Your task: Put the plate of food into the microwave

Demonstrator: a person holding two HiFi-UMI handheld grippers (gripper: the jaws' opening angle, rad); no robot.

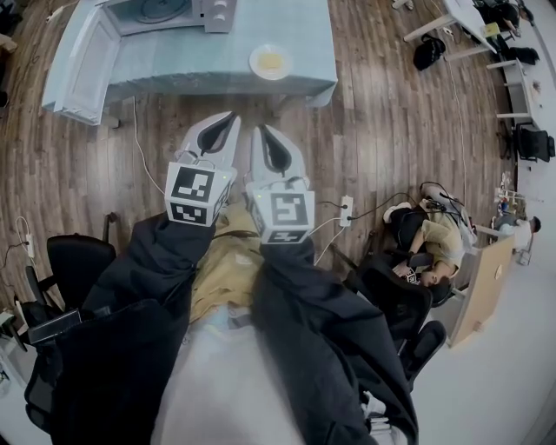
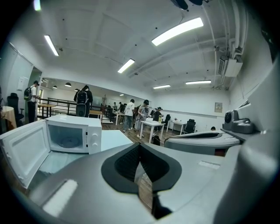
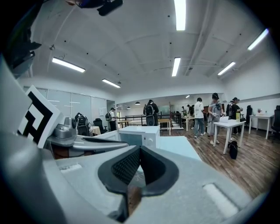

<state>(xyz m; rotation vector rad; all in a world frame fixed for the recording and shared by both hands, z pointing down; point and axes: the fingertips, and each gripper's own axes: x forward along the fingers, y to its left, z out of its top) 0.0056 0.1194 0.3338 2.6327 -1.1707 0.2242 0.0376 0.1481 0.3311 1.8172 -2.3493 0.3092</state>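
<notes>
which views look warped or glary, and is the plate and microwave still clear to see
Head view: strong fisheye, the table edges bow outward; the light is even and the plate reads clearly. Left gripper view: dark rounded corners, the strip light is blown out white, yet the microwave stays sharp. Right gripper view: the same dark corners, and the ceiling light glares white.

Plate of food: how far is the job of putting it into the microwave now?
Done: the door of the white microwave stands open. In hand: nothing; the left gripper and right gripper, jaws together and empty, are over the wooden floor, short of the light blue table. Left: grasp the round white plate of yellow food on that table and set it inside.
</notes>
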